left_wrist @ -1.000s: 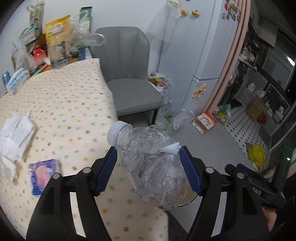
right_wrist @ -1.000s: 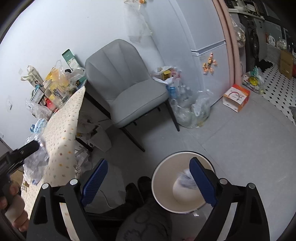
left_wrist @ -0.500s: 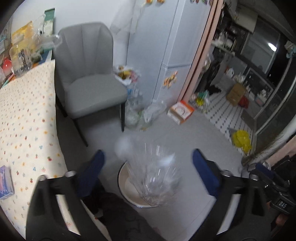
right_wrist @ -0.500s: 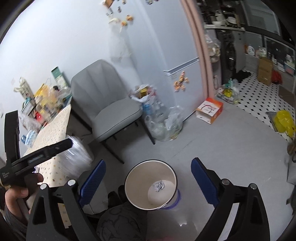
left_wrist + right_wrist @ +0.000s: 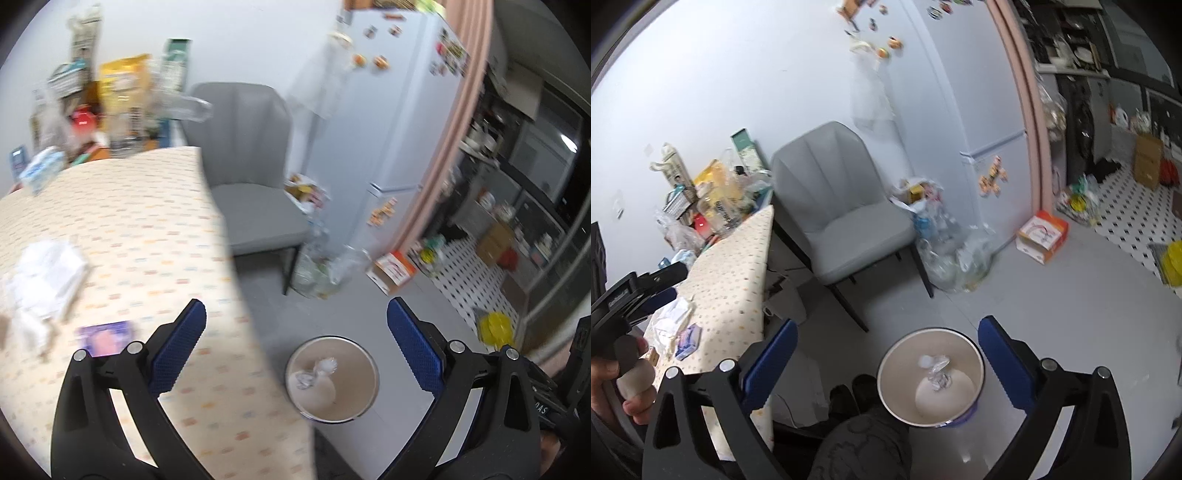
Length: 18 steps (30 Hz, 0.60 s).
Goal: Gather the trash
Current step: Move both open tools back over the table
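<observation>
Left gripper [image 5: 295, 339]: fingers stood wide apart, nothing between them. A second earlier they were clamped on a crushed clear plastic bottle held over the table edge; half a second earlier the bottle was a blur dropping between the opening fingers. The jaws had just been opening. The crushed bottle [image 5: 314, 373] now lay inside the round waste bin [image 5: 364, 397] on the floor, just below and ahead of the left fingertips, on the right-finger side.

Right gripper [image 5: 886, 347]: fingers likewise fully apart and empty, jaws also just opened a little further. From this view the bin [image 5: 897, 398] sat between the two fingers, nearer the right one, with the bottle [image 5: 936, 373] and its white cap resting on the bottom.

Judgement: this drop-off was complete; both grippers were free for the next item.

Remaining trash, as far as visible: a heap of crumpled white tissue [image 5: 44, 273] on the dotted table [image 5: 155, 221], beyond and outside the left finger, and a small purple packet [image 5: 105, 338] just outside that same finger. Left-wrist view was motion-blurred, so finer detail of these could not be read. Next step likely a reach back to the table for one of them.
</observation>
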Motion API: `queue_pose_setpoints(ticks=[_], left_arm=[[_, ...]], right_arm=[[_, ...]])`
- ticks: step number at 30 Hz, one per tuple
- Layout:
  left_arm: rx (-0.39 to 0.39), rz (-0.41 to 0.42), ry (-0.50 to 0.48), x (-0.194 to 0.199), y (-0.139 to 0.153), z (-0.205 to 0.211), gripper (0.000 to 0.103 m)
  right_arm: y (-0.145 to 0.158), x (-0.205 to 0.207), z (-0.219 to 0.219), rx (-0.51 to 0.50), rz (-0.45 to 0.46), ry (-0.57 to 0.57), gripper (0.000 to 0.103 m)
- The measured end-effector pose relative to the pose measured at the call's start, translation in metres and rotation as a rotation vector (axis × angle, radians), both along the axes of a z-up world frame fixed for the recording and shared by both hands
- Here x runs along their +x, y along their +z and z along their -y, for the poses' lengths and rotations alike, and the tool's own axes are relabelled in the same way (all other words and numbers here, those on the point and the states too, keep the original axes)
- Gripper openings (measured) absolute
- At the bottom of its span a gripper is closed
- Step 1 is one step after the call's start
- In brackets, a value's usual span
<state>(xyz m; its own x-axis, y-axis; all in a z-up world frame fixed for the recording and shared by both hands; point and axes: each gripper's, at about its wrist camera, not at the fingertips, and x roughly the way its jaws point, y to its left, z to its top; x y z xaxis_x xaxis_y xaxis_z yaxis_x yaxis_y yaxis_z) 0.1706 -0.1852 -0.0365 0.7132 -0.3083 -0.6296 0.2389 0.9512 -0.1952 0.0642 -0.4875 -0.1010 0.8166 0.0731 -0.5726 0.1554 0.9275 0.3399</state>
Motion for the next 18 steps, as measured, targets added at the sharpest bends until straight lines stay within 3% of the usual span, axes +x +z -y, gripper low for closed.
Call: queue_pose_setpoints(ticks=[8, 18], left_arm=[[-0.058, 0.023, 0.167, -0.042, 0.007, -0.089, 0.097], [-0.055, 0.051, 0.435, -0.072, 0.006, -0.189, 0.097]], right_arm=[[0.017, 0.012, -0.062, -0.059, 0.041, 0.073, 0.096], [0.042, 0.025, -0.159, -0.118, 0.066, 0.204, 0.096]])
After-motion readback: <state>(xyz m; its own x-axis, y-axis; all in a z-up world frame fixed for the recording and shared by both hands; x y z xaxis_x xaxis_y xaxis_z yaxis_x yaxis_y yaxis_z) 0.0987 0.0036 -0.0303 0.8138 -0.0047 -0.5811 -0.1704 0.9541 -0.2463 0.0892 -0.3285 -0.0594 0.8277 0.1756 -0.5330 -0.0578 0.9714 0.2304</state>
